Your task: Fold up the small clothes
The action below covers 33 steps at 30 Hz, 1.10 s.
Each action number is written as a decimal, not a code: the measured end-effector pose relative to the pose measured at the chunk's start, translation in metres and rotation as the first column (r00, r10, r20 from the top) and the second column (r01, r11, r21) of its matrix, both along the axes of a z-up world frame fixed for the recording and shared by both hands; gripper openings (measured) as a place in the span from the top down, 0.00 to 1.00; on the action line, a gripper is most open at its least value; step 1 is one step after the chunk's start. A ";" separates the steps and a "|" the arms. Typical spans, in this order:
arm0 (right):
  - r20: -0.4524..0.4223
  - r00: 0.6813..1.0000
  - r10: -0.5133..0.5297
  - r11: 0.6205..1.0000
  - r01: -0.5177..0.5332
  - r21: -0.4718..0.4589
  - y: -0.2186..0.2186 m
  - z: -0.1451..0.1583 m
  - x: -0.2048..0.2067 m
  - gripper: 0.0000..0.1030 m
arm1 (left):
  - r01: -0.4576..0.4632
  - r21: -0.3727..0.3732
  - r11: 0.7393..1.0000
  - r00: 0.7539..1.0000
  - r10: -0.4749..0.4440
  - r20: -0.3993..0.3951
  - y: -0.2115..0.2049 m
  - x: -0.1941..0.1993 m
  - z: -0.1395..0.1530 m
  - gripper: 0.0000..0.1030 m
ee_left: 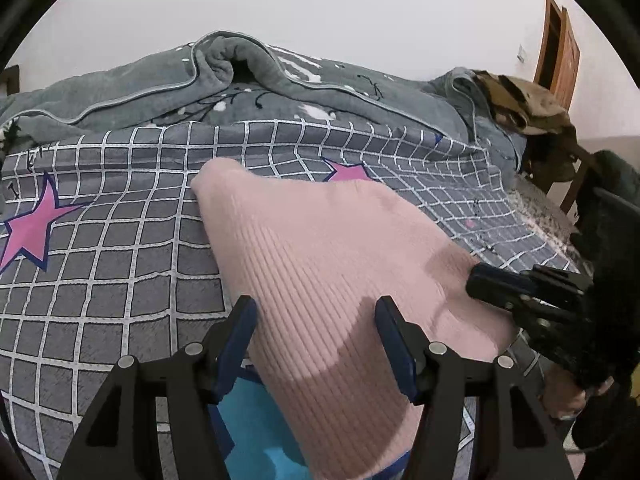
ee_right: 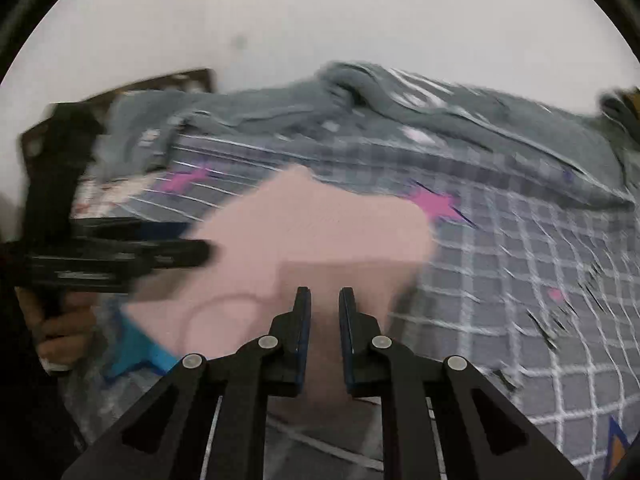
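A pink ribbed garment [ee_left: 320, 240] lies flat on the grey grid bedsheet [ee_left: 120, 260], running from the near edge toward the middle of the bed. My left gripper [ee_left: 318, 320] hovers open over its near part, one finger at the left edge and one above the cloth. My right gripper [ee_left: 478, 278] comes in from the right with its tips together at the garment's right edge, and I see no cloth pinched. The right wrist view is blurred: the right gripper [ee_right: 324, 300] stands over the pink garment [ee_right: 320, 224] with its jaws nearly touching, and the left gripper [ee_right: 200, 254] is at the left.
A bunched grey blanket [ee_left: 224, 68] fills the back of the bed. A camouflage garment [ee_left: 520, 100] hangs on a chair at the right, before a wooden door [ee_left: 558, 44]. A bright blue patch [ee_left: 256, 420] shows under the garment's near end. A hand [ee_right: 60, 332] holds the left gripper.
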State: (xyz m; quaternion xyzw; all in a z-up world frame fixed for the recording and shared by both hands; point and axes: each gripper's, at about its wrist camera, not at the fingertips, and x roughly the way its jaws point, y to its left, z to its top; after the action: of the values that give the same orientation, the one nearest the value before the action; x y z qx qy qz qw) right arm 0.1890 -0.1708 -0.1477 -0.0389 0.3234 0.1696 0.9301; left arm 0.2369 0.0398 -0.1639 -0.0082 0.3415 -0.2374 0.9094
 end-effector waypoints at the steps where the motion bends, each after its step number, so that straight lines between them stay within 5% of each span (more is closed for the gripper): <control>1: -0.037 0.999 -0.029 0.999 0.028 -0.026 -0.004 -0.009 0.004 0.93 | 0.001 0.005 1.000 1.000 -0.001 0.000 -0.001 -0.001 0.000 0.42; 11: -0.094 0.992 -0.084 0.993 0.075 -0.092 -0.004 -0.013 -0.002 0.92 | -0.005 0.066 0.998 1.000 0.006 -0.020 -0.005 -0.011 -0.002 0.41; 21: -0.119 0.978 -0.173 0.980 0.160 -0.115 -0.013 0.010 -0.040 0.76 | -0.084 0.049 0.995 0.988 0.089 -0.126 0.002 -0.037 -0.001 0.42; 24: -0.131 0.971 -0.202 0.976 0.188 -0.115 -0.016 0.027 -0.054 0.63 | -0.113 0.071 0.991 0.985 0.121 -0.126 0.002 -0.052 0.012 0.42; 29: -0.166 0.958 -0.232 0.972 0.222 -0.079 -0.022 0.058 -0.074 0.60 | -0.207 0.075 0.975 0.969 0.215 -0.122 0.003 -0.079 0.048 0.40; 33: -0.162 0.949 -0.270 0.962 0.262 -0.072 -0.025 0.082 -0.094 0.50 | -0.261 0.090 0.961 0.960 0.269 -0.083 -0.001 -0.104 0.074 0.28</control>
State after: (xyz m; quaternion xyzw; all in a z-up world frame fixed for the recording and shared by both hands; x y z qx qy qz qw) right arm 0.0954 -0.1959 -0.0662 -0.0033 0.4083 0.0373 0.9121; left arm 0.1326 0.0387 -0.0899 -0.0294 0.3889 -0.0991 0.9155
